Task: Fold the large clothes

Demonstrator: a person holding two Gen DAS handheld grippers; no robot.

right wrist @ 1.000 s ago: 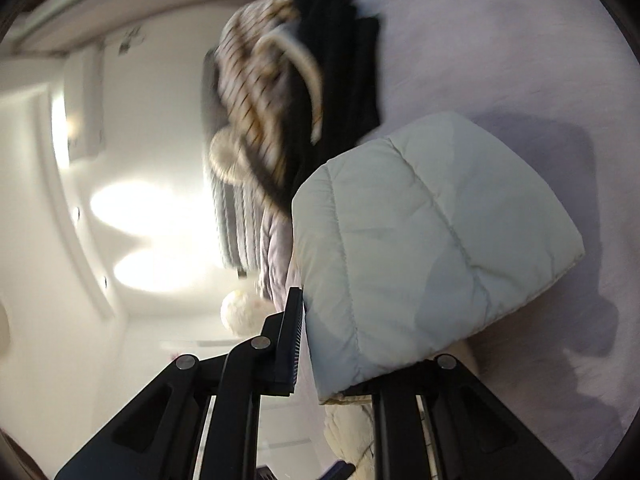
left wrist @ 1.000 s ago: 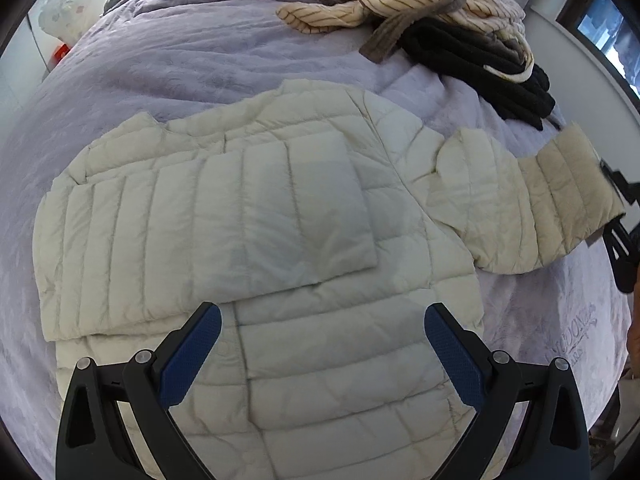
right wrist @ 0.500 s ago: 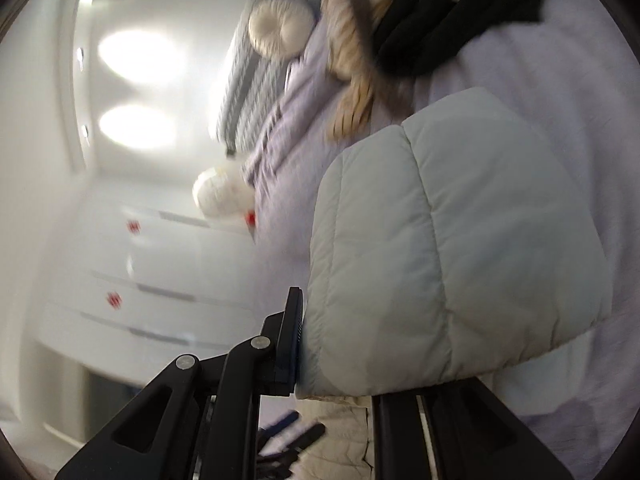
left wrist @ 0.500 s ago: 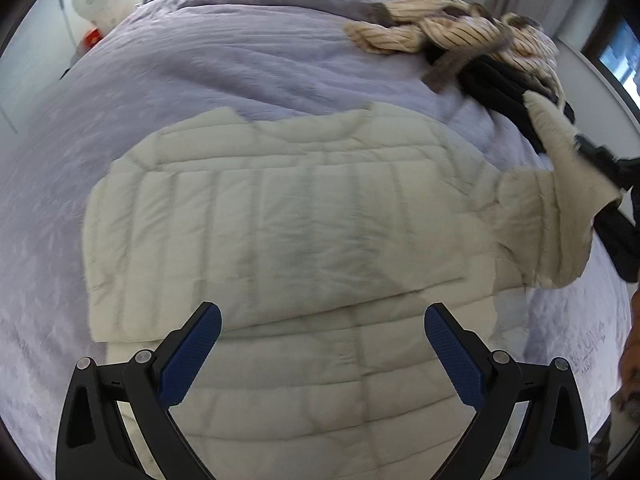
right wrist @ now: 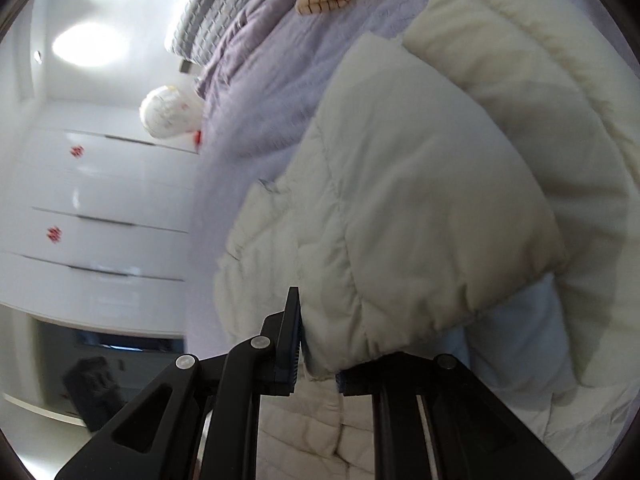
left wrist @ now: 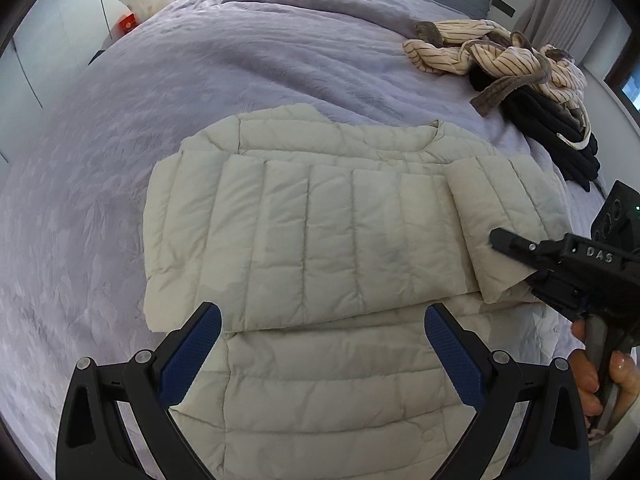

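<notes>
My left view is evenly lit and sharp, with soft shadow only along the folds of the puffer jacket [left wrist: 320, 240] and the lavender bed [left wrist: 200, 80] bulging toward dark, vignetted corners. My right view is tipped sideways and softer. Two ceiling lights [right wrist: 92, 44] blow out to white glare, and the white drawers [right wrist: 100, 208] smear with motion blur.

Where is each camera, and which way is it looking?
Left wrist: sits on the open left claw, looking down the bed over the puffer jacket; the right claw and hand show.
Right wrist: sits on the right claw, turned sideways toward the wardrobe, shut on the jacket's sleeve.
Both share the jacket, the bed and the striped garment.
</notes>
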